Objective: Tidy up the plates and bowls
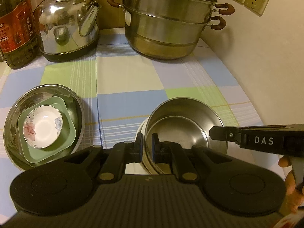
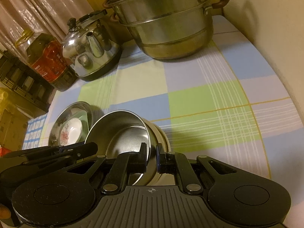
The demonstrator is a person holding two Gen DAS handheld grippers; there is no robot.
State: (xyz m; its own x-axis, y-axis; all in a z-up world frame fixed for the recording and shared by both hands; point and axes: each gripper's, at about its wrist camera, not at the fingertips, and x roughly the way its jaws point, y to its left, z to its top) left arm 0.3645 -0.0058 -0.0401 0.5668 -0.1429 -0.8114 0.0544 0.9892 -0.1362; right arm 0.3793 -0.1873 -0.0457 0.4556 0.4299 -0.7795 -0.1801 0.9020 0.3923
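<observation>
A steel bowl [image 1: 182, 125] sits in a white-sided outer bowl [image 1: 141, 131] on the checked cloth. My left gripper [image 1: 147, 144] is shut on its near-left rim, one finger inside and one outside. My right gripper [image 2: 151, 156] is shut on the same steel bowl's [image 2: 125, 134] rim from the right; it also shows in the left wrist view [image 1: 218, 134]. To the left, a wide steel basin [image 1: 15, 117] holds a green square dish [image 1: 70, 133] with a floral white bowl [image 1: 44, 127] inside; the stack also shows in the right wrist view [image 2: 70, 131].
At the back stand a steel kettle [image 1: 68, 22], a two-tier steamer pot [image 1: 167, 22] and an oil bottle [image 1: 15, 24]. A wall [image 1: 266, 57] runs along the table's right edge. Checked cloth [image 1: 133, 79] lies between the bowls and the pots.
</observation>
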